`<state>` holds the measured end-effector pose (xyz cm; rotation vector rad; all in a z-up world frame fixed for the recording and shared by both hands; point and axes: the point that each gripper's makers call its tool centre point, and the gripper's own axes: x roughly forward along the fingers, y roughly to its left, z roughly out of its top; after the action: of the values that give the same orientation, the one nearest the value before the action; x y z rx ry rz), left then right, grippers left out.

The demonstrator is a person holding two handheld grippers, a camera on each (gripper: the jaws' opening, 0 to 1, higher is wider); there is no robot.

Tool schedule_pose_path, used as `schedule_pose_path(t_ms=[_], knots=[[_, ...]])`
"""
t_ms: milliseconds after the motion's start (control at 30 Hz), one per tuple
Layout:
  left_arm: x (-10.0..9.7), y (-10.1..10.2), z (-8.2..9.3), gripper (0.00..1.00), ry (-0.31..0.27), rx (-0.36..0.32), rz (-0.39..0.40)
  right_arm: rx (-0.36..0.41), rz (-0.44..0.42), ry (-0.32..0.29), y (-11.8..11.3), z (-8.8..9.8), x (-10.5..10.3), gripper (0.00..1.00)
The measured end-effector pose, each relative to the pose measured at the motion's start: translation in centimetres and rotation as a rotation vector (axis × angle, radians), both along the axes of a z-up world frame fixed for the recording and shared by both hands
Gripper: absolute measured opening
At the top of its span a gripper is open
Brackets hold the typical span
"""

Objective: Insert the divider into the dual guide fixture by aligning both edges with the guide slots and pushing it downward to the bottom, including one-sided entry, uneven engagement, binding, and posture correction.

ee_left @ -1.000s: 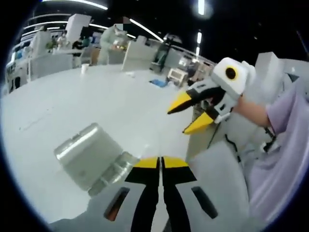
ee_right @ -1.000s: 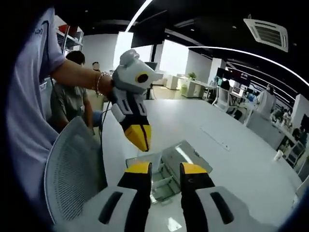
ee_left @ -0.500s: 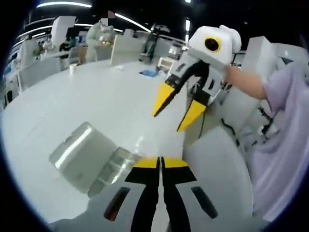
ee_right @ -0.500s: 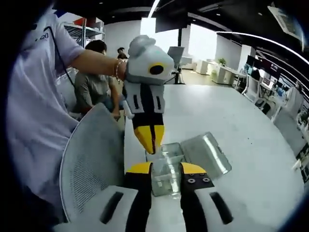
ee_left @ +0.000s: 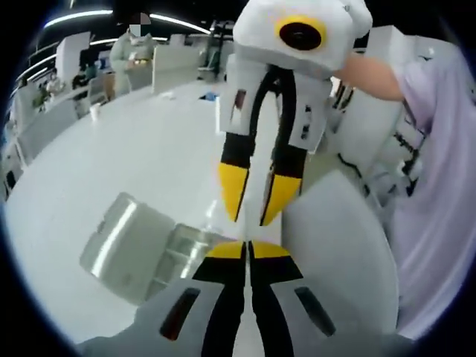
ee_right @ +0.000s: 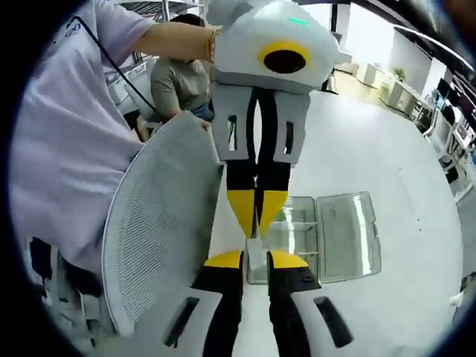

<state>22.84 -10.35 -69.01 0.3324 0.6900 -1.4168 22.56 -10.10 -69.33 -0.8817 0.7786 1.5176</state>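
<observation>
The left gripper [ee_left: 248, 251] has its jaws pressed together, with nothing visible between them. The right gripper [ee_right: 250, 260] has its jaws narrowly apart around a small pale plate [ee_right: 255, 251], judged to be the divider. I cannot tell whether they are pinching it. The two grippers meet tip to tip above the near edge of the desk [ee_right: 387, 149]. The clear fixture [ee_right: 294, 234] lies just beyond them with its lid [ee_right: 346, 236] folded open. The divider is not yet in the slots. Risks: with the tips this crowded, the plate may slip or twist in an uncertain grip. If one edge then enters first, it could bind. A push on the light fixture near the desk edge could slide it toward the chair [ee_right: 156, 230].
</observation>
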Motion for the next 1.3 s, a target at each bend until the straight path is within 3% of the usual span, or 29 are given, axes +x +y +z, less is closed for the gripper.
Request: schedule_pose_path(t_ms=[200,367,700,1067,1200,1300], knots=[[-0.3,-0.4,-0.2,0.00,-0.017,0.015,-0.031,-0.027,0.026,0.032,0.5,0.1,0.0,0.04],[-0.1,-0.5,-0.1,0.00,-0.023,0.013,-0.034,-0.102,0.078,0.050,0.2,-0.8,-0.6,0.03],[-0.1,-0.1,-0.6,0.00,-0.046,0.040,-0.057,-0.131,0.099,0.062,0.9,-1.4,-0.6,0.00],[0.1,0.5,-0.9,0.00,-0.108,0.053,-0.071,-0.132,0.060,0.053,1.4,-1.6,0.0,0.00],[0.4,0.5,-1.2,0.10,-0.129,0.036,-0.062,-0.130,0.040,0.061,1.3,-1.7,0.5,0.00],[0.7,0.8,-1.5,0.11,-0.138,0.028,-0.052,-0.126,0.034,0.062,1.3,-1.8,0.7,0.00]])
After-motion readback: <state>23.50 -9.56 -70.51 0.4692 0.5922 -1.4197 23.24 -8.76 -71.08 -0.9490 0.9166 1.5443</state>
